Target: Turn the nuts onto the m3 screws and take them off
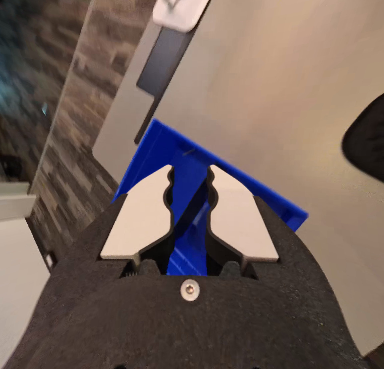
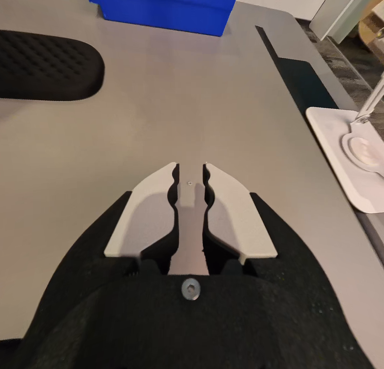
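Observation:
A tiny silver nut [image 2: 189, 183] lies on the grey table [image 2: 145, 120], between the fingers of my right gripper [image 2: 191, 165] just behind their tips. That gripper is open and empty, low over the table. My left gripper [image 1: 190, 167] is open and empty, tilted over a blue plastic bin [image 1: 239, 184]. A thin grey sliver [image 1: 188, 152], perhaps a screw, lies inside the bin just past the fingertips; the view is blurred. The blue bin also shows at the far table edge in the right wrist view [image 2: 164, 7].
A black quilted pad [image 2: 41, 68] lies at the left of the table, and shows at the right in the left wrist view [image 1: 365, 140]. A white lamp base [image 2: 342, 161] sits at the right edge beside a dark cutout [image 2: 301, 78]. Carpet floor [image 1: 62, 120] lies beyond the table edge. Left tips to right tips: about 40 cm.

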`<state>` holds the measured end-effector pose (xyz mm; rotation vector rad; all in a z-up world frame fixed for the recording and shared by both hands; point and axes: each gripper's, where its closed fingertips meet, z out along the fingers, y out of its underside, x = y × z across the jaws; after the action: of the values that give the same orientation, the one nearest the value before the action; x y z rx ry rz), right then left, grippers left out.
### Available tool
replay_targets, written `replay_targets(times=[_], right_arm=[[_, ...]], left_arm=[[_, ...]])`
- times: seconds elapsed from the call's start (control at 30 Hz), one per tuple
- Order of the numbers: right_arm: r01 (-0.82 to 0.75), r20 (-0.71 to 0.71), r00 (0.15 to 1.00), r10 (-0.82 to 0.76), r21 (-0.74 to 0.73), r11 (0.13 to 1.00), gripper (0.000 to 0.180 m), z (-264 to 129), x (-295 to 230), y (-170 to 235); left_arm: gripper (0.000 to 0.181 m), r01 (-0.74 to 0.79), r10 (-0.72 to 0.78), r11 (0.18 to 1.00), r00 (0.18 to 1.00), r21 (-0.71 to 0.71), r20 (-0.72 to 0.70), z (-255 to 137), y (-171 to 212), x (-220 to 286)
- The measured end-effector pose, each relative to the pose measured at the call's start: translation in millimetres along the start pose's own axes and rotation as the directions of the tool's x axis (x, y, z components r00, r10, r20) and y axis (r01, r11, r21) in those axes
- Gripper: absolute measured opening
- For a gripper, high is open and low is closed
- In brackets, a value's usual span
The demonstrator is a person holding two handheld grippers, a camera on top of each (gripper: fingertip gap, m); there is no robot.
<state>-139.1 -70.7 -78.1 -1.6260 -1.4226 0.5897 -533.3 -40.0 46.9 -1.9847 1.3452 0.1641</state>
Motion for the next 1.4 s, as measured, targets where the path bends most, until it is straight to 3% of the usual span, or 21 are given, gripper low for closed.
replay_targets(times=[0.13,0.23,0.37,0.57,0.83,1.03,1.4], right_arm=[[-0.051,0.043,0.998,0.05,0.039,0.998,0.02,2.4,-26.1,3.0],[-0.068,0.043,0.997,0.067,0.024,0.997,0.02,1.4,-34.5,4.6],[-0.186,0.05,0.982,0.181,0.11,0.976,0.019,-10.1,-34.2,-4.7],[-0.378,0.083,0.924,0.374,0.364,0.852,0.017,-54.2,-16.1,-26.2],[-0.358,-0.076,0.888,0.453,0.502,0.787,0.013,-102.0,14.5,-11.3],[-0.315,-0.142,0.893,0.426,0.478,0.82,0.013,-105.4,15.7,-6.5],[-0.362,-0.094,0.895,0.437,0.419,0.833,0.013,-89.9,9.0,0.0]], left_arm=[[0.03,-0.047,0.04,0.978,0.998,-0.205,-0.039,34.7,50.6,-21.9],[0.028,-0.074,0.033,0.958,0.988,-0.277,-0.148,66.2,71.3,-22.7],[0.028,-0.103,0.027,0.94,0.972,-0.326,-0.231,101.9,98.3,-29.5],[0.024,-0.179,0.099,0.967,0.92,-0.183,-0.378,130.9,96.2,-29.1],[0.021,-0.23,0.192,0.973,0.839,-0.012,-0.509,135.3,83.1,-14.9],[0.021,-0.384,0.335,0.923,0.812,-0.005,-0.479,142.6,81.8,-19.2],[0.021,-0.516,0.497,0.854,0.771,0.067,-0.398,206.9,68.7,-17.2]])
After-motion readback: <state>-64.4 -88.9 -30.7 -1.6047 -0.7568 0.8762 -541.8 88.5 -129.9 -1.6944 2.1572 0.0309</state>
